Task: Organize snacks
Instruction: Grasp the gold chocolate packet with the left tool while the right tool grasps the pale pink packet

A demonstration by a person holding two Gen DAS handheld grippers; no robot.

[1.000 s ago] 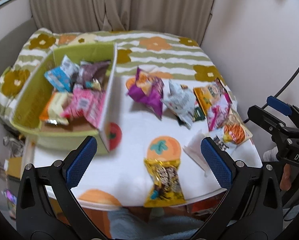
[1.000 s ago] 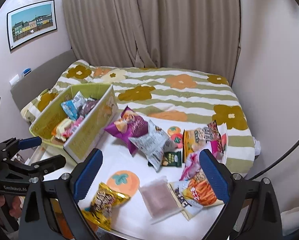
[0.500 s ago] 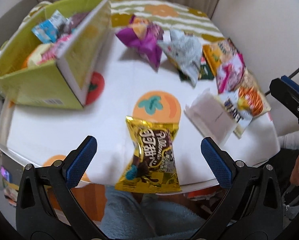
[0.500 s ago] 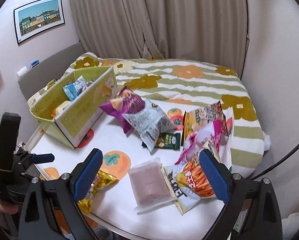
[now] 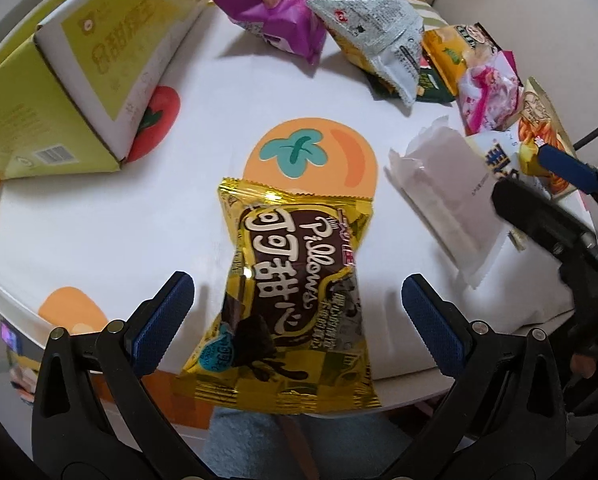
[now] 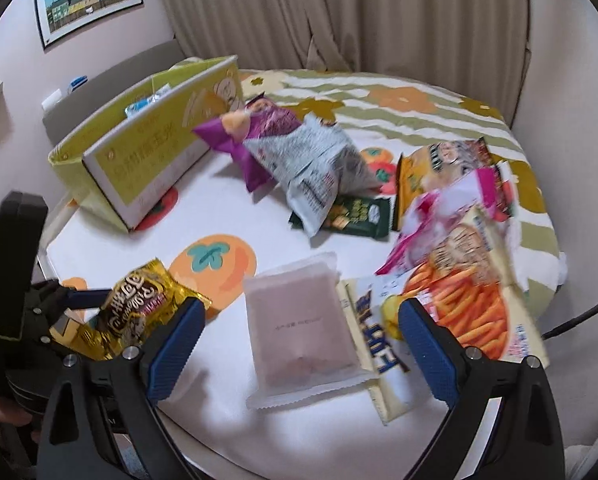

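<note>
A gold Pillows snack bag [image 5: 291, 296] lies at the table's near edge, between the open fingers of my left gripper [image 5: 295, 316]; it also shows in the right wrist view [image 6: 139, 312]. A frosted white packet [image 6: 299, 332] lies flat between the open fingers of my right gripper [image 6: 299, 344]; it also shows in the left wrist view [image 5: 451, 200]. The green cardboard box [image 6: 147, 148] with several snacks inside stands at the left. Purple [image 6: 251, 136], silver [image 6: 315, 172], dark green [image 6: 359, 212], pink [image 6: 439, 216] and orange-stick [image 6: 467, 300] snack bags lie beyond.
The white tablecloth [image 5: 203, 128] has orange persimmon prints. The table's near edge [image 5: 403, 392] is right under my left gripper. A flowered bed [image 6: 399, 96], curtains and walls stand behind the table.
My left gripper has come down and forward so the gold bag now sits between its fingers. My right gripper has dropped closer over the frosted packet.
</note>
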